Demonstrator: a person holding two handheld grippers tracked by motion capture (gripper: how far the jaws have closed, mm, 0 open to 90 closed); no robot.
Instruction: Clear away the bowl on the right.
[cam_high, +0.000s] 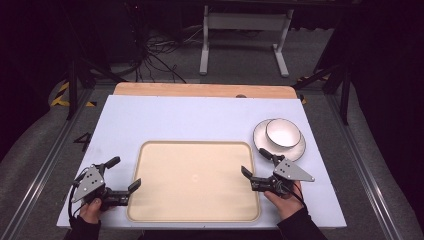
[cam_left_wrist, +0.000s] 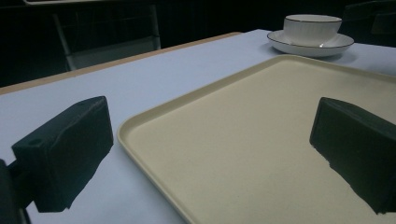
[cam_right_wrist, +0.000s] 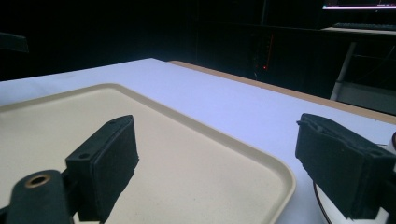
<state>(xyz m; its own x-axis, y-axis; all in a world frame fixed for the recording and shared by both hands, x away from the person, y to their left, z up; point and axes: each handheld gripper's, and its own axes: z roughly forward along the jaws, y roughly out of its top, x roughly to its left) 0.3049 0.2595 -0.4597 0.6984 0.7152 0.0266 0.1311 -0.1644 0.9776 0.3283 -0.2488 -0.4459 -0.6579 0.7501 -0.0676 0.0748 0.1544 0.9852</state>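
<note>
Left gripper (cam_high: 124, 173): jaws spread wide with nothing between them; one jaw hangs over the tray's left rim, the other over the bare white board.
Right gripper (cam_high: 253, 162): jaws spread wide and empty; one jaw over the tray's right rim, the other just beside the saucer.
Hidden or cut off: in the right gripper view the saucer shows as a thin curved edge behind the right-hand jaw; the room behind is too dark to read, apart from a screen edge at top right.
Left hand (cam_high: 91, 209): low at the table's near left corner, dark sleeve below it, gripper pointing up and right.
Right hand (cam_high: 283, 199): at the near right, dark sleeve, gripper pointing up and left.
Tray (cam_high: 150, 150): beige, rounded corners, nothing lying in it, mid-table between the grippers.
Bowl (cam_high: 283, 132): white with a dark rim, sitting on the saucer (cam_high: 298, 150) beyond the tray's far right corner.
White board (cam_high: 175, 117): covers a wooden table (cam_high: 200, 90).
Beyond: white frame legs (cam_high: 243, 22) and cables (cam_high: 157, 52) on grey floor.
</note>
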